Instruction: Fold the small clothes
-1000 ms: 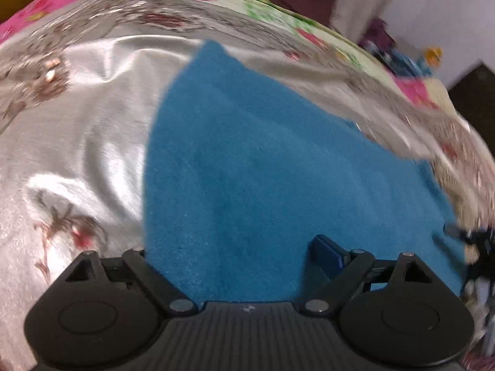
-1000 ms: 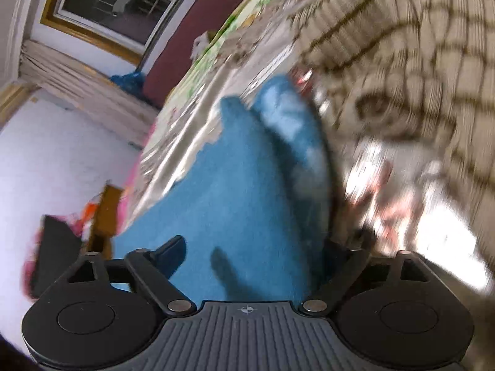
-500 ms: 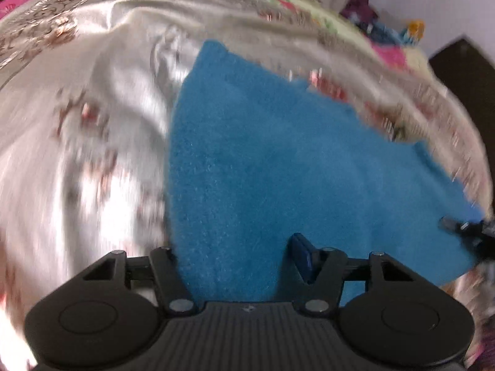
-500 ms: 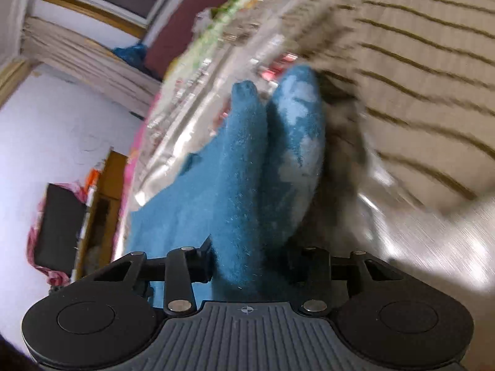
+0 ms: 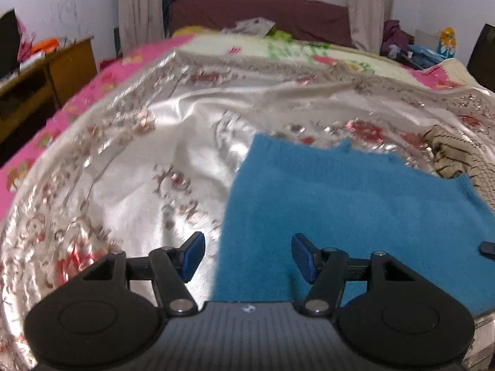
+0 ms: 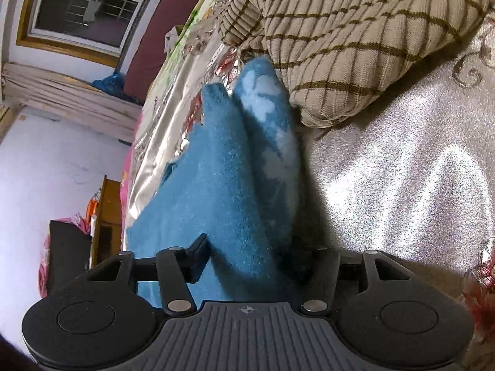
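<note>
Jaws spread; blue cloth [image 5: 355, 198] on satin bedspread [image 5: 123, 167].

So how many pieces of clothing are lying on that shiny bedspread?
2. A blue fleece garment lies spread near the grippers, its edge between the right gripper fingers. A tan checked knit lies bunched just beyond it. More could be hidden outside the views.
</note>
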Motion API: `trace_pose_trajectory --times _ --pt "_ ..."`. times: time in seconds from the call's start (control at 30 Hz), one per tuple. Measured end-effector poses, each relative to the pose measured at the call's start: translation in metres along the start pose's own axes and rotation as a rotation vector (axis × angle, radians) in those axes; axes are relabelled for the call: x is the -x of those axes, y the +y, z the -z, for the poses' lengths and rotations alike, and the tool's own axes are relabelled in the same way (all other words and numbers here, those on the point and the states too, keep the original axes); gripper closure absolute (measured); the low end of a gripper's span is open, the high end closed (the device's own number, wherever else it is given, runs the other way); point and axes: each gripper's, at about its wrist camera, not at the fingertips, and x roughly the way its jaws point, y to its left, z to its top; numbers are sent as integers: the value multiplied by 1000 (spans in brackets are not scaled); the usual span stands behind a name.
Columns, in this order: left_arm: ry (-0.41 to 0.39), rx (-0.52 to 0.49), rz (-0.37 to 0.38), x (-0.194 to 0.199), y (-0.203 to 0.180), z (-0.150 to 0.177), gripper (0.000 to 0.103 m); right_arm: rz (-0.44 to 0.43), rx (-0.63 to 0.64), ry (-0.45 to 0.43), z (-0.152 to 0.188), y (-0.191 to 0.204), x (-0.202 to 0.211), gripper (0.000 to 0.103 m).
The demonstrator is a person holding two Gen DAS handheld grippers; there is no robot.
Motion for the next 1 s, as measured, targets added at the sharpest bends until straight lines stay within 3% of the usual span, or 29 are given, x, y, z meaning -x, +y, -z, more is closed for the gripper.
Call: trace_pose_trajectory --times 0.23,0.47,0.53,0.7,0.83,1.0 --pt "-32 -173 148 -29 -97 0 38 -36 -52 -26 3 -14 9 45" --pt "-39 -349 123 -60 -169 22 38 -43 -75 -27 6 -22 15 45" --pt "-43 -371 89 -64 -174 35 36 -42 -83 -18 6 -25 16 45" --pt "-38 -301 78 -62 -169 48 33 -22 -70 -4 7 -23 16 45" --pt "-30 -322 68 -62 -171 54 32 -22 -85 -15 7 -19 19 33" --pt "-30 -367 69 -62 -171 72 31 -37 -128 -58 7 -23 16 33"
